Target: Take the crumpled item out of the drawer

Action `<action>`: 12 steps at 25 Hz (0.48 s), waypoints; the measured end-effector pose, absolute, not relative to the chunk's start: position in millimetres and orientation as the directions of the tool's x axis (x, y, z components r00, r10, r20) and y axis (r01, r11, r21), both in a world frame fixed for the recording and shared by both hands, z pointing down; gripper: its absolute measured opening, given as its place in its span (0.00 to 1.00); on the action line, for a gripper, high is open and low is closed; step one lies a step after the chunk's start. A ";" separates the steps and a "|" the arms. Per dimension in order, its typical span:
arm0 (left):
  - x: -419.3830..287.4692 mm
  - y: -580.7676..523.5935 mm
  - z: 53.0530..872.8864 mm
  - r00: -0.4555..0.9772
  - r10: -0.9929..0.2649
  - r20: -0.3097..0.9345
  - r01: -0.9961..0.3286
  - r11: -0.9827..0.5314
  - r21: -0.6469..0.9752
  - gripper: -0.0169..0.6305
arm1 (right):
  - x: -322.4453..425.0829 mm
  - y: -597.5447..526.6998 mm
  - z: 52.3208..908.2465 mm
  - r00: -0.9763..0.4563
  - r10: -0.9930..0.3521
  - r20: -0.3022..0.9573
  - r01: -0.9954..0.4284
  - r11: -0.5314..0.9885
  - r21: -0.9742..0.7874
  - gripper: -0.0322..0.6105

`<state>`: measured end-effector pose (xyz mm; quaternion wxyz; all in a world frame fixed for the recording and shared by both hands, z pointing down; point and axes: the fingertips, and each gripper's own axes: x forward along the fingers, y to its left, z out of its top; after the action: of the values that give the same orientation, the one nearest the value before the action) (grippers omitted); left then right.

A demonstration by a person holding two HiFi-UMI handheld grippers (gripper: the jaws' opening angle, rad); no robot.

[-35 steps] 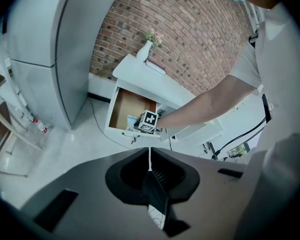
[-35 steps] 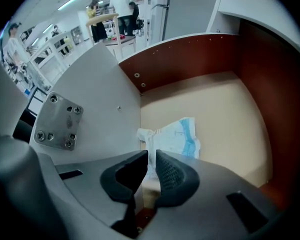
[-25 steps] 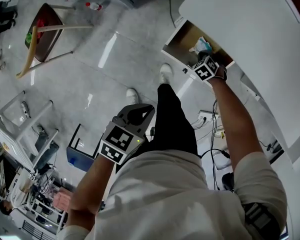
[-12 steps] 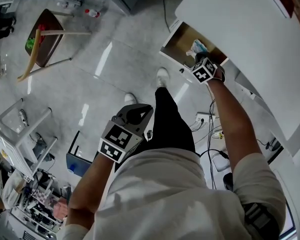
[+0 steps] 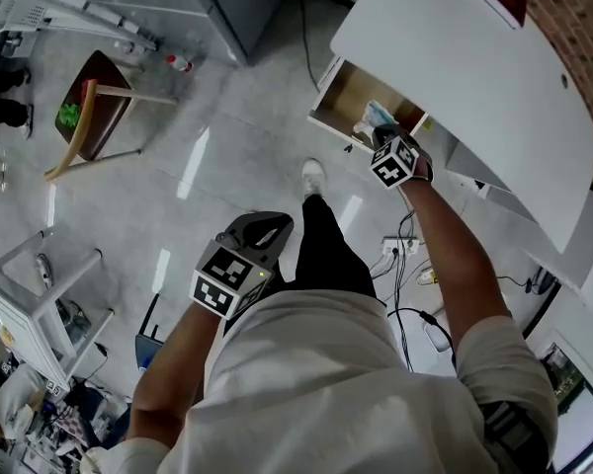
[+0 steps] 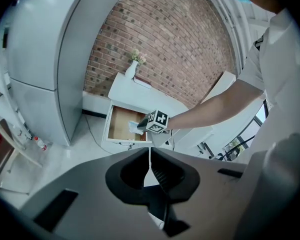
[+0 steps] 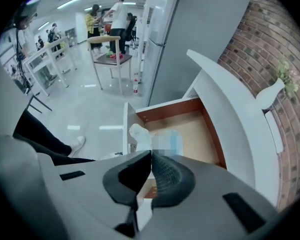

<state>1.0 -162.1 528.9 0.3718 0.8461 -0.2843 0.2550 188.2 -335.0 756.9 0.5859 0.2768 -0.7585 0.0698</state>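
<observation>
A white cabinet (image 5: 474,77) has its wooden drawer (image 5: 344,97) pulled open. A crumpled white and pale blue item (image 5: 375,117) sits at the drawer's front right. My right gripper (image 5: 383,138) reaches into the drawer; in the right gripper view its jaws (image 7: 151,153) are closed, with the crumpled item (image 7: 140,134) right at their tips, apparently pinched. My left gripper (image 5: 260,233) hangs low beside the person's leg, far from the drawer. Its jaws (image 6: 150,151) are shut with nothing between them. The left gripper view shows the drawer (image 6: 121,124) and the item (image 6: 136,127) from afar.
A wooden-legged chair (image 5: 87,107) and a small bottle (image 5: 179,64) stand on the glossy floor at left, near a grey fridge (image 6: 50,59). A white rack (image 5: 35,284) is at lower left. Cables and a power strip (image 5: 407,250) lie below the cabinet. A vase (image 6: 132,69) tops the cabinet.
The head view has shifted, so drawer and right gripper appear slightly lower left. The right gripper stays at the crumpled item; the left gripper has barely moved.
</observation>
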 end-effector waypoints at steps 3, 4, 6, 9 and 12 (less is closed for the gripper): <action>-10.2 -145.1 511.6 0.712 -0.299 0.635 -0.664 -0.580 0.472 0.07 | 182.0 -310.3 725.2 -0.166 -0.353 0.921 -0.524 0.823 0.220 0.10; -15.0 -138.9 506.2 0.713 -0.303 0.633 -0.664 -0.584 0.468 0.07 | 178.9 -300.5 714.4 -0.169 -0.357 0.919 -0.532 0.818 0.219 0.10; -26.0 -126.4 496.8 0.716 -0.313 0.625 -0.660 -0.594 0.459 0.07 | 170.7 -279.5 692.6 -0.176 -0.364 0.915 -0.547 0.808 0.217 0.10; -44.0 -108.7 484.8 0.721 -0.326 0.611 -0.654 -0.610 0.446 0.07 | 154.6 -245.3 659.9 -0.191 -0.374 0.907 -0.563 0.799 0.211 0.10; -59.8 -87.4 473.3 0.723 -0.336 0.603 -0.652 -0.620 0.436 0.07 | 138.4 -206.0 628.8 -0.211 -0.376 0.902 -0.577 0.793 0.196 0.10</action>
<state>-59.8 -87.4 473.3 0.3299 0.8677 -0.2847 0.2391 138.4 -206.0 628.8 0.5474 0.3083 -0.7726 0.0917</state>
